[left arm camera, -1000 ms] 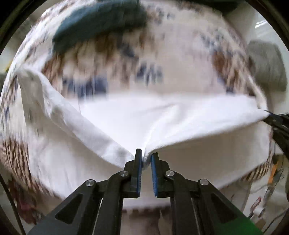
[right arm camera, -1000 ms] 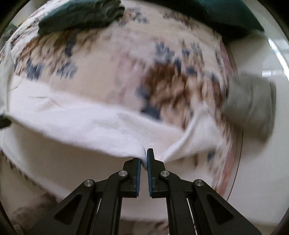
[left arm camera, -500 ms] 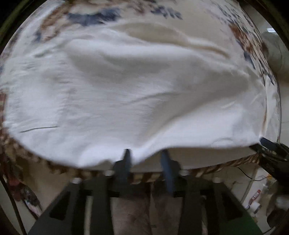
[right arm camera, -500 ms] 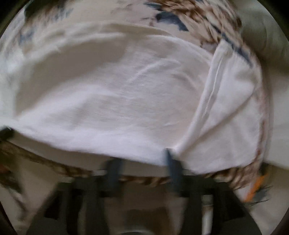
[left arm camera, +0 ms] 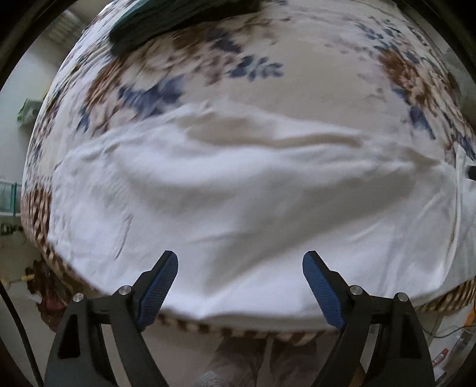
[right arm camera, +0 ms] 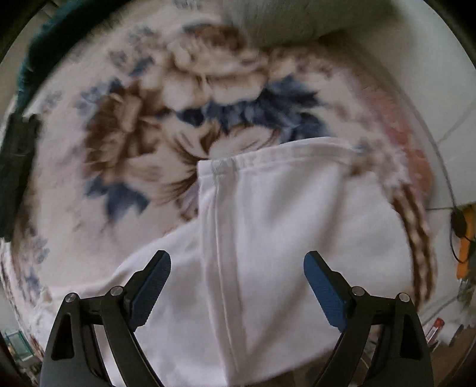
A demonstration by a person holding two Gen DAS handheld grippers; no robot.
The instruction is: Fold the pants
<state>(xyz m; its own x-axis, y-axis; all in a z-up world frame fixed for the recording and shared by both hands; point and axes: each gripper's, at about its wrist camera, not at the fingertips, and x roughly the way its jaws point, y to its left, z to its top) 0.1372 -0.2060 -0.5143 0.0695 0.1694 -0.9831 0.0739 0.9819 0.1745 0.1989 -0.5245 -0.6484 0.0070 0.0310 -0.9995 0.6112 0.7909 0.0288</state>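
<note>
The white pants [left arm camera: 238,202] lie spread flat across the near part of a floral blanket [left arm camera: 267,74], folded over on themselves. My left gripper [left arm camera: 240,262] is open and empty just above their near edge. In the right wrist view the waistband end of the pants [right arm camera: 282,214] shows, with a seam running down it. My right gripper [right arm camera: 237,262] is open and empty above that end. The tip of the right gripper shows at the right edge of the left wrist view [left arm camera: 470,172].
A dark green folded garment [left arm camera: 166,20] lies at the far side of the blanket. A grey garment [right arm camera: 282,20] lies beyond the pants' waistband end. The blanket's striped border [left arm camera: 238,327] marks the near edge, with floor and small clutter below.
Both grippers held the pants' edge shut, carried it toward the near side, laid it down and opened. The pants now lie flat and both grippers are empty.
</note>
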